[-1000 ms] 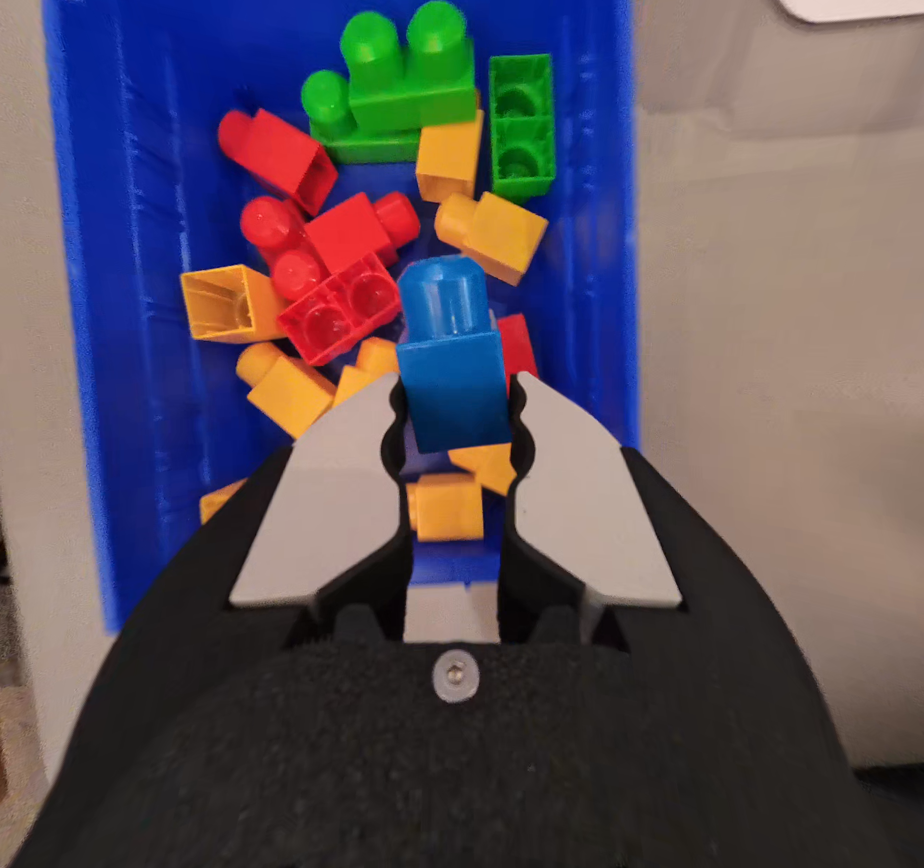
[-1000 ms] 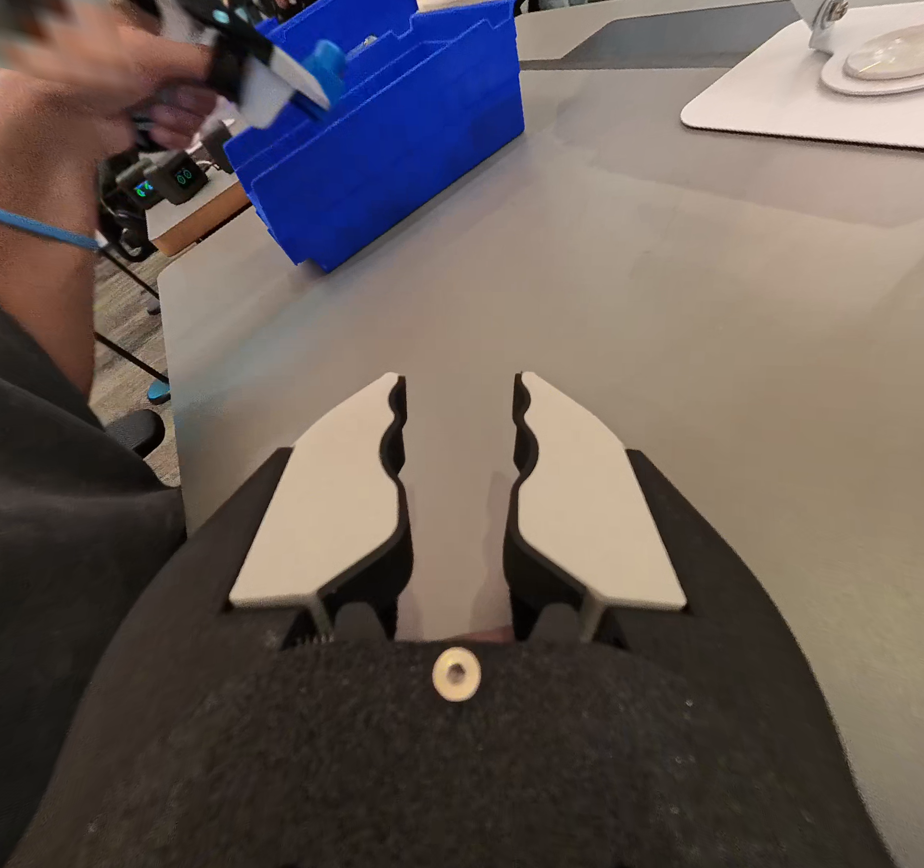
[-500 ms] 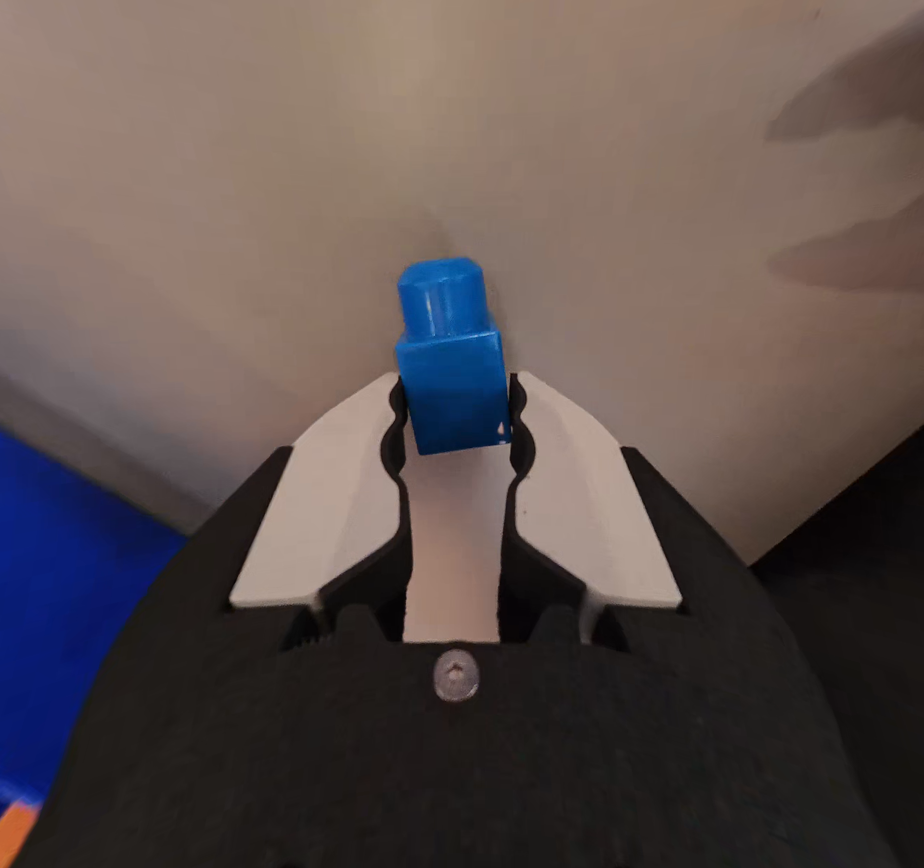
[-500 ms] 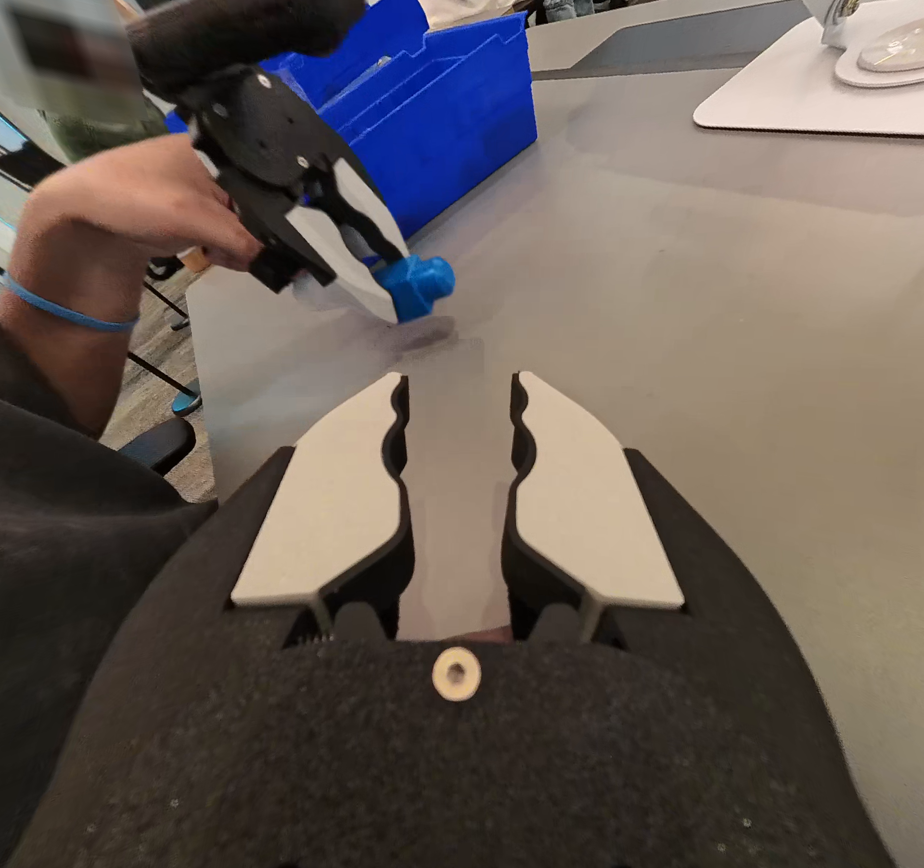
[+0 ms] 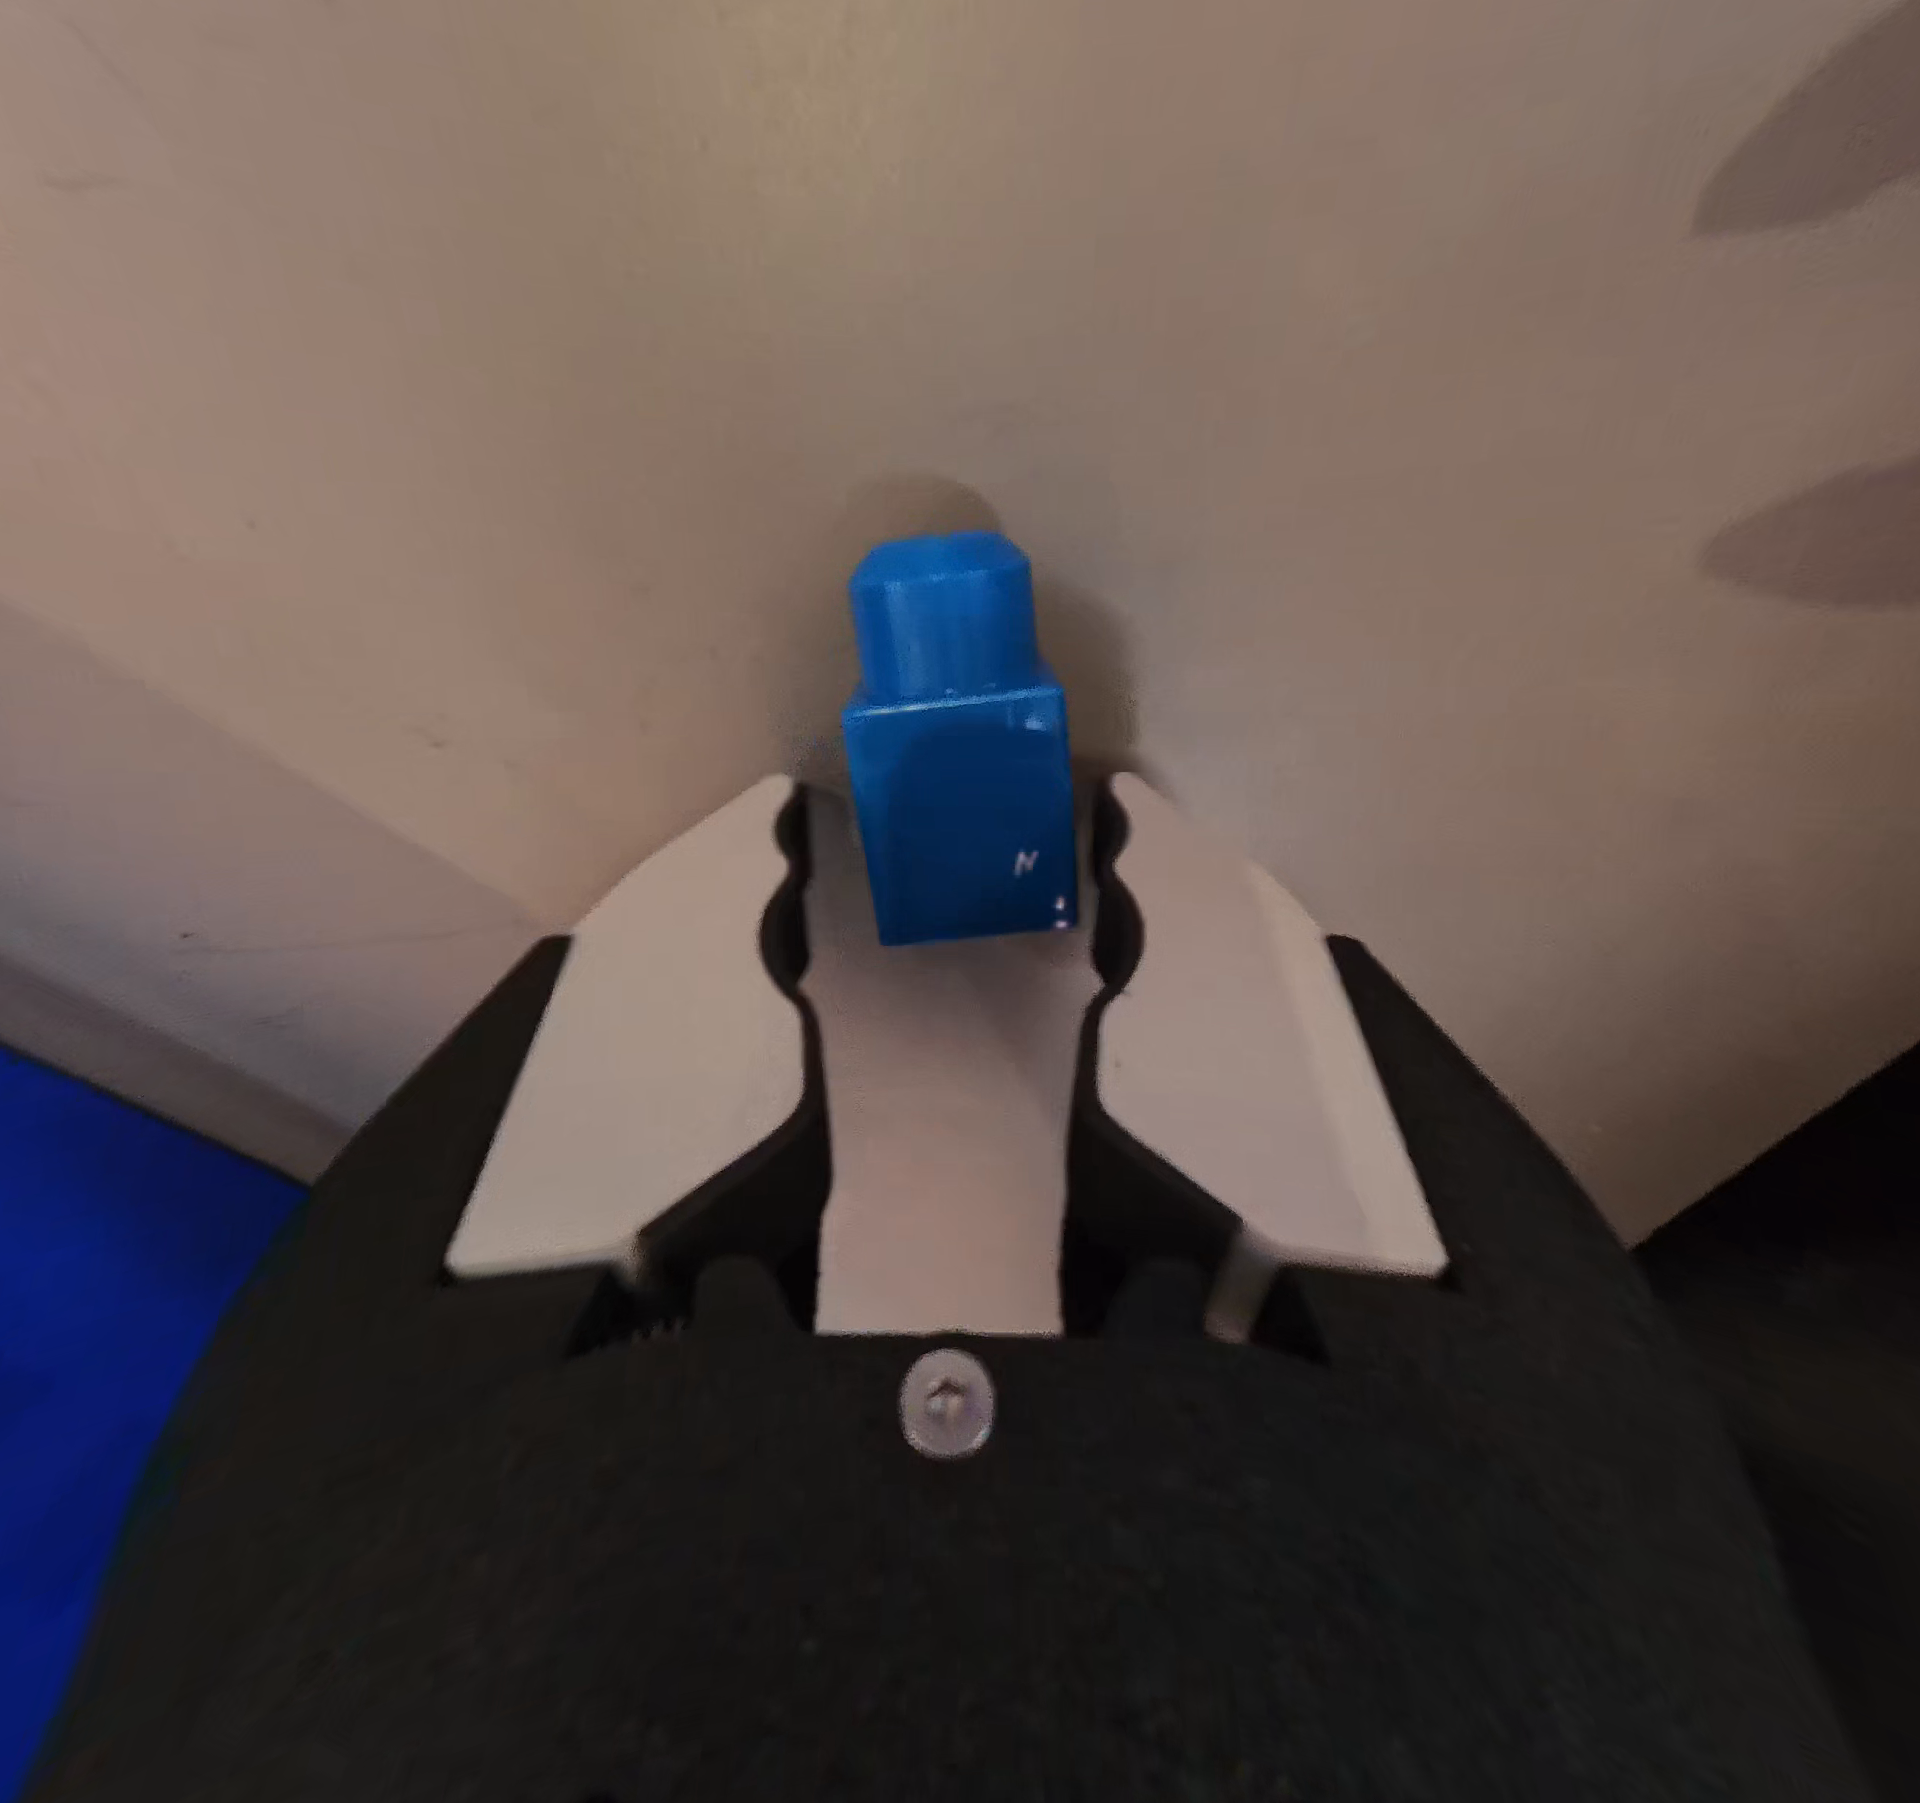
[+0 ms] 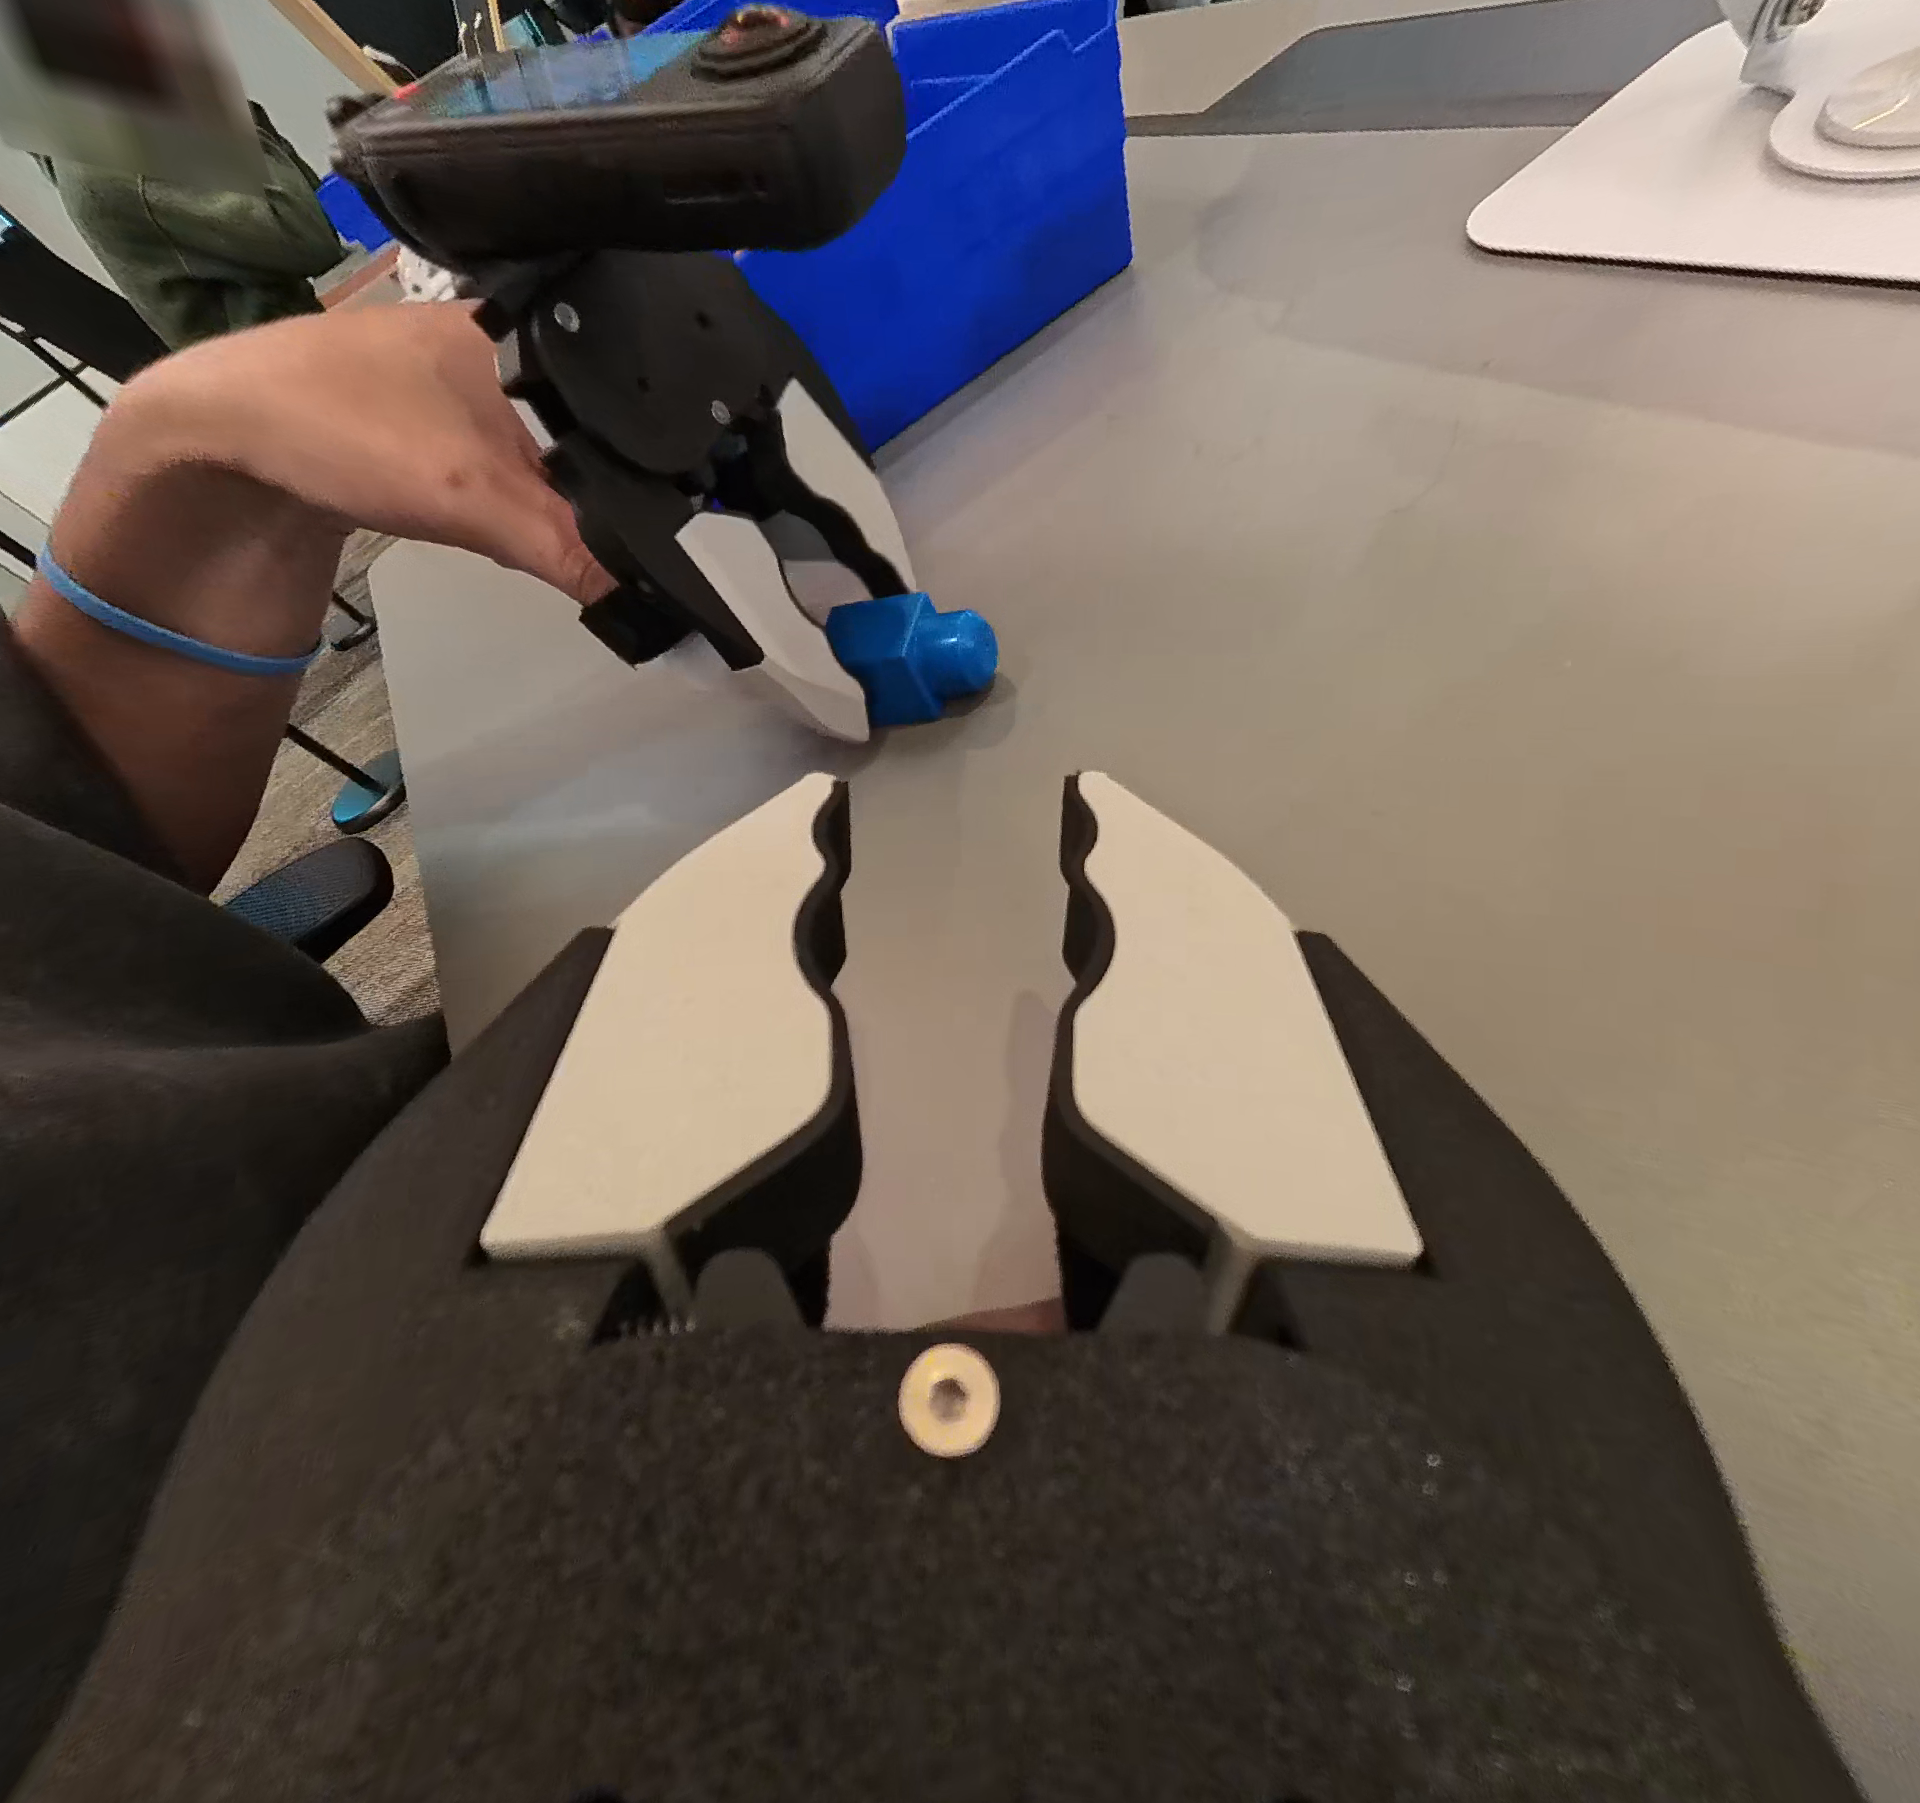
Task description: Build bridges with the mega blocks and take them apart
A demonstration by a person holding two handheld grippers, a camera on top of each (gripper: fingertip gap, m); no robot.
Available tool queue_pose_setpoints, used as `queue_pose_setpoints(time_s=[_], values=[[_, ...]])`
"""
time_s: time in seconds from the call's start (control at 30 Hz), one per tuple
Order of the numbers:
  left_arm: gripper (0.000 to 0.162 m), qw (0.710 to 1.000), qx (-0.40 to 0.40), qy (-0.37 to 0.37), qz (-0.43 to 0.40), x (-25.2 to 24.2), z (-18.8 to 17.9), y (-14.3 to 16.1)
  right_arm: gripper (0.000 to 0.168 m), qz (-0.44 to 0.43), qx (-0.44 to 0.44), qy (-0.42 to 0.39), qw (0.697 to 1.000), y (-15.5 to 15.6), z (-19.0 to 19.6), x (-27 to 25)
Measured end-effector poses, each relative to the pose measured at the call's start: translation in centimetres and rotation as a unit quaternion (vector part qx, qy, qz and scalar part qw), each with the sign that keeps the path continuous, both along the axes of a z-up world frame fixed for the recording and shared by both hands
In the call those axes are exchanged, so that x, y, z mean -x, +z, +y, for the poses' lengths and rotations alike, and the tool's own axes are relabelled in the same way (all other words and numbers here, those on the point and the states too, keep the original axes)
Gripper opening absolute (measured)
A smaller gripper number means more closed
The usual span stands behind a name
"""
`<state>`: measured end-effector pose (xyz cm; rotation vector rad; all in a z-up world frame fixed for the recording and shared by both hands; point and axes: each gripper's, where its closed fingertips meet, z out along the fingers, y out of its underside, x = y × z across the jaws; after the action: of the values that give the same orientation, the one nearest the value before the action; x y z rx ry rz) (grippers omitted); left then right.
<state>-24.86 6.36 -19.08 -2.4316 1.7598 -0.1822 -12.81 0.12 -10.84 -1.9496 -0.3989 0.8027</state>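
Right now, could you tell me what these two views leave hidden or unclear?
- Bin contents: right wrist view, hidden by its wall and the left tool.
- Bin in the left wrist view: only a corner, cut off by the edge.
- Block underside: neither view shows it.
- Stand top: right wrist view, cut off by the edge.

The left tongs (image 5: 951,808) have opened, leaving the blue block (image 5: 958,771) on the table (image 5: 520,299).
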Motion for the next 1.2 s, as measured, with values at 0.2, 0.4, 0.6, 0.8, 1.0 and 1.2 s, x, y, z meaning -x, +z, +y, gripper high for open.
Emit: queue_pose_setpoints(time_s=[0.2,0.4,0.6,0.8,1.0,1.2], values=[[0.066,0.996,-0.029,0.039,-0.081,1.2,0.1,3.3,0.039,0.001,0.003,0.001,1.000,-0.2,0.0,0.0],[0.072,0.953,-0.100,0.162,-0.237,8.2,1.2,10.6,0.039,0.008,0.009,0.004,1.000,-0.5,0.2,0.3],[0.078,0.876,-0.224,0.318,-0.287,18.3,2.8,12.9,0.039,0.020,0.013,0.012,1.000,-0.8,0.4,1.2],[0.074,0.879,-0.218,0.336,-0.257,19.8,2.5,10.9,0.039,0.009,0.019,0.025,0.999,-1.2,0.9,2.2],[0.074,0.915,-0.236,0.274,-0.176,19.6,8.9,10.7,0.039,-0.016,0.004,0.020,1.000,-0.6,0.8,2.2],[0.074,0.948,-0.177,0.205,-0.169,15.8,16.3,9.0,0.038,-0.028,-0.001,-0.001,1.000,-0.2,0.8,1.4]])
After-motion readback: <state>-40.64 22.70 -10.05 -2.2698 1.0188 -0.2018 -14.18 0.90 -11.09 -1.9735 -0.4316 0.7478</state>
